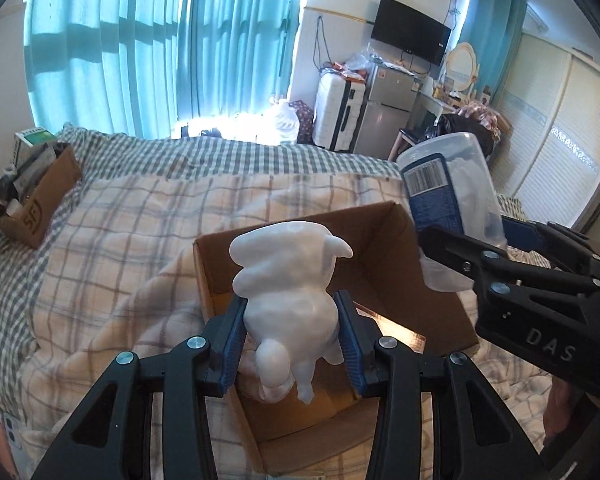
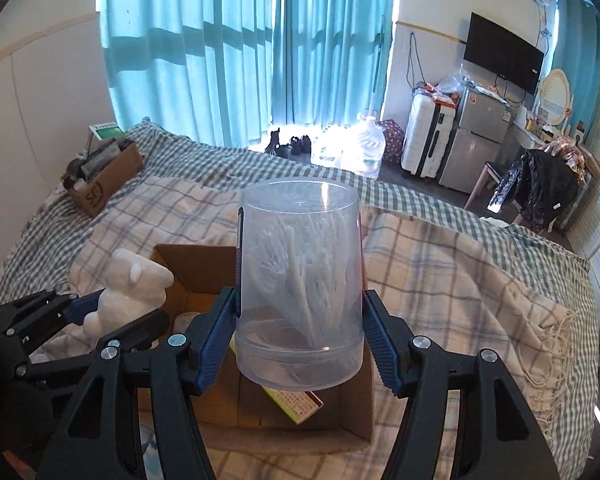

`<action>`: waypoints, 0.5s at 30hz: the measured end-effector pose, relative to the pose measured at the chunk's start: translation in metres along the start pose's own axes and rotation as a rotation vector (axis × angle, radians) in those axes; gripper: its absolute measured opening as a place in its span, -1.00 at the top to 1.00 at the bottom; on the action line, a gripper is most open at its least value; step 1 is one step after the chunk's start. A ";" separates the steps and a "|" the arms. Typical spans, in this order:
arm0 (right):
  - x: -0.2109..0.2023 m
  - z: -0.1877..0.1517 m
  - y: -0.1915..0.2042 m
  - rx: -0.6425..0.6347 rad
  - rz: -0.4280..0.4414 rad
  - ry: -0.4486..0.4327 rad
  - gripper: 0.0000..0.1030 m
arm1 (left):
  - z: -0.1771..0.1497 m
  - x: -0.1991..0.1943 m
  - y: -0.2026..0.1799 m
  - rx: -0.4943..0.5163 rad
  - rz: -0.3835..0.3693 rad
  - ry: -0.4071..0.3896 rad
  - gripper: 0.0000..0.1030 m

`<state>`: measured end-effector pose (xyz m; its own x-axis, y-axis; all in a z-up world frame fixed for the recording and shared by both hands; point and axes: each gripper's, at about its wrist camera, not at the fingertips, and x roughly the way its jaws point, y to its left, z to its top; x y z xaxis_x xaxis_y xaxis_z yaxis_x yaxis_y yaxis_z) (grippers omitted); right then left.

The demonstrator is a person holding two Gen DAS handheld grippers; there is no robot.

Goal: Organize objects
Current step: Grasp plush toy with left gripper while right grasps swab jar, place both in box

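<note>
My left gripper (image 1: 290,344) is shut on a white figurine (image 1: 288,280) and holds it over an open cardboard box (image 1: 384,256) on the bed. My right gripper (image 2: 300,340) is shut on a clear plastic tub of cotton swabs (image 2: 300,280) and holds it above the same box (image 2: 196,264). The tub also shows at the right of the left wrist view (image 1: 452,196), with a blue barcode label. The figurine shows at the left of the right wrist view (image 2: 132,288). A small yellow and red packet (image 2: 296,404) lies inside the box.
The bed has a plaid blanket (image 2: 460,272). A second cardboard box (image 1: 36,196) full of items sits at the bed's far left. Beyond the bed are blue curtains, a water jug (image 2: 366,148), a white suitcase (image 2: 428,136), a small fridge and a chair with dark clothes.
</note>
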<state>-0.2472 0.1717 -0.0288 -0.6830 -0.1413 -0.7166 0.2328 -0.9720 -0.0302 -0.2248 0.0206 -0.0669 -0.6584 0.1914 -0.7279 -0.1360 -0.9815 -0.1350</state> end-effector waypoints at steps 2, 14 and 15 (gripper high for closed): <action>0.013 -0.003 0.000 -0.002 -0.003 0.013 -0.20 | -0.002 0.008 -0.002 0.011 0.001 0.003 0.15; 0.047 -0.025 -0.028 0.109 0.062 0.029 -0.20 | -0.013 0.049 -0.011 -0.045 -0.020 0.068 0.13; 0.048 -0.026 -0.029 0.110 0.065 0.032 -0.20 | -0.015 0.050 -0.013 -0.044 -0.016 0.072 0.13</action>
<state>-0.2691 0.1984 -0.0808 -0.6459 -0.2007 -0.7366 0.1972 -0.9759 0.0930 -0.2452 0.0431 -0.1113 -0.6010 0.2070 -0.7720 -0.1124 -0.9782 -0.1748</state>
